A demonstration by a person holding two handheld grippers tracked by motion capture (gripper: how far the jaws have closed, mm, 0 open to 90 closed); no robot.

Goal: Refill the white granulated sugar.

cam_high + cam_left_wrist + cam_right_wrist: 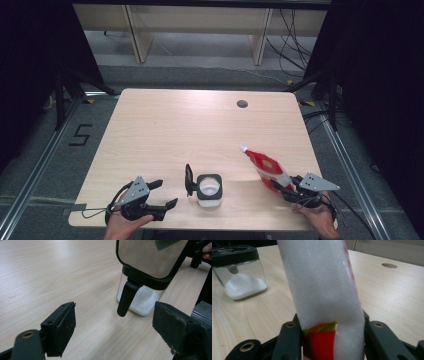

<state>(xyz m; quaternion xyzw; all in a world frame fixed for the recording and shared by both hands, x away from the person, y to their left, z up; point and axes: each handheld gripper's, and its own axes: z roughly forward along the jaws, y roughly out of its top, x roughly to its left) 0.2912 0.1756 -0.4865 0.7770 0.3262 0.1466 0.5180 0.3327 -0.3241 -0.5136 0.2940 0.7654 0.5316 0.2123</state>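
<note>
A clear square jar (pixel 209 190) with a black rim holds white powder near the table's front edge; its hinged lid (pixel 189 179) stands open on the left side. The same jar (pixel 142 297) rises close ahead in the left gripper view, lid (pixel 150 255) up. My left gripper (pixel 166 194) is open, left of the jar, nothing between its pads (pixel 63 326). My right gripper (pixel 278 190) is shut on a red and white bag (pixel 265 167) of white powder, tilted up and to the left. In the right gripper view the bag (pixel 324 287) stands between the jaws, the jar (pixel 240 275) at far left.
The light wooden table (pixel 175 125) has a round cable hole (pixel 242 104) at its back right. Dark stands and cables flank the table on the floor. Desk legs show beyond the far edge.
</note>
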